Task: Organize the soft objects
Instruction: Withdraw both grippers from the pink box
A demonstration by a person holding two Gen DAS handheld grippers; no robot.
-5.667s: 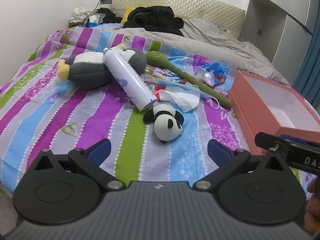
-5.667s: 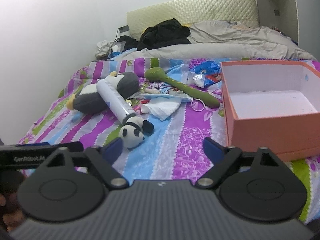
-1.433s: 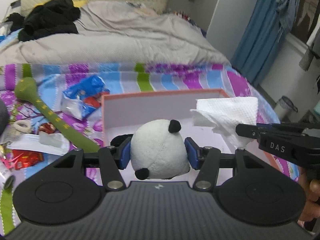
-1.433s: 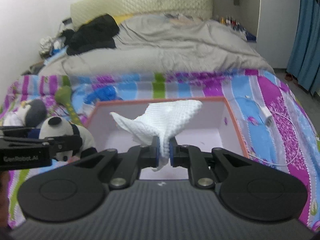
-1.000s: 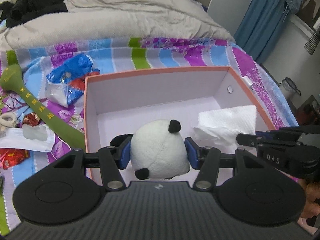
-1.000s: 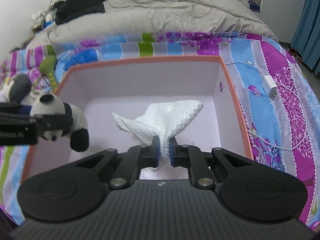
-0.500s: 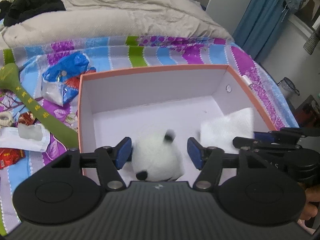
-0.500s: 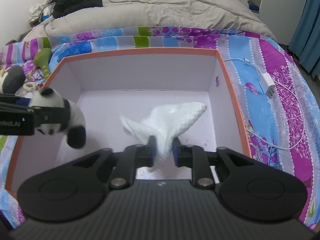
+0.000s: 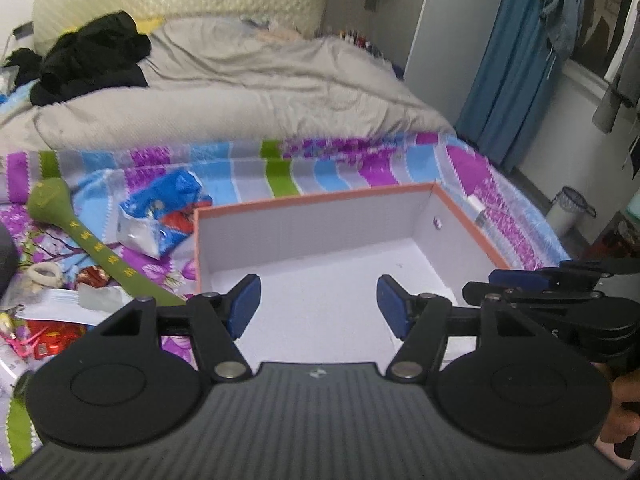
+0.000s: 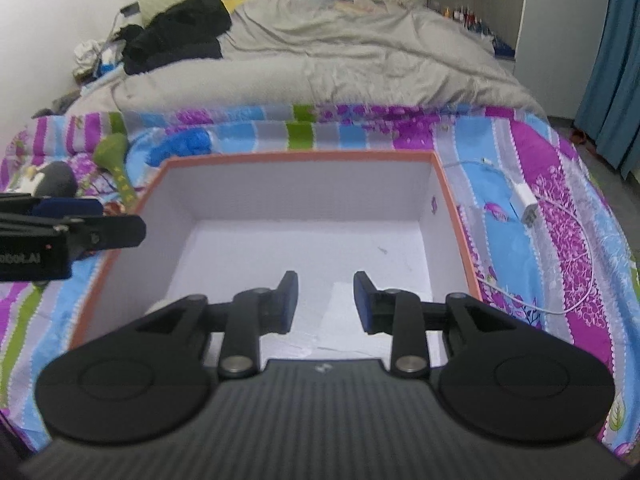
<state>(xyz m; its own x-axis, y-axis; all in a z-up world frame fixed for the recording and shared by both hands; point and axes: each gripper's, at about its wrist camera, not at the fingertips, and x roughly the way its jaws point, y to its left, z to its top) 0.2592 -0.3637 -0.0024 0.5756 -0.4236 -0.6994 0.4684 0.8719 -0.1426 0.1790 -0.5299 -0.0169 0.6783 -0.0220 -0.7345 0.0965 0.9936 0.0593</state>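
Panda dropped from view; white cloth [image 10: 344,320] inside box [image 10: 304,156]

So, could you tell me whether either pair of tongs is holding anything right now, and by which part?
Nothing is held: the left tongs and right tongs both stand open and empty above the box.

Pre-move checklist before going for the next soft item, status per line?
1. Left gripper empty, jaws apart: ok.
2. Right gripper empty; jaws have just been opening, nothing between them: ok.
3. White cloth lying on the box floor: ok.
4. Panda toy inside the box: cannot tell, only a white sliver shows behind the right gripper's body.
5. Both grippers above the box rim: ok.
6. Grey plush toy left of the box, not yet put away: not ok.
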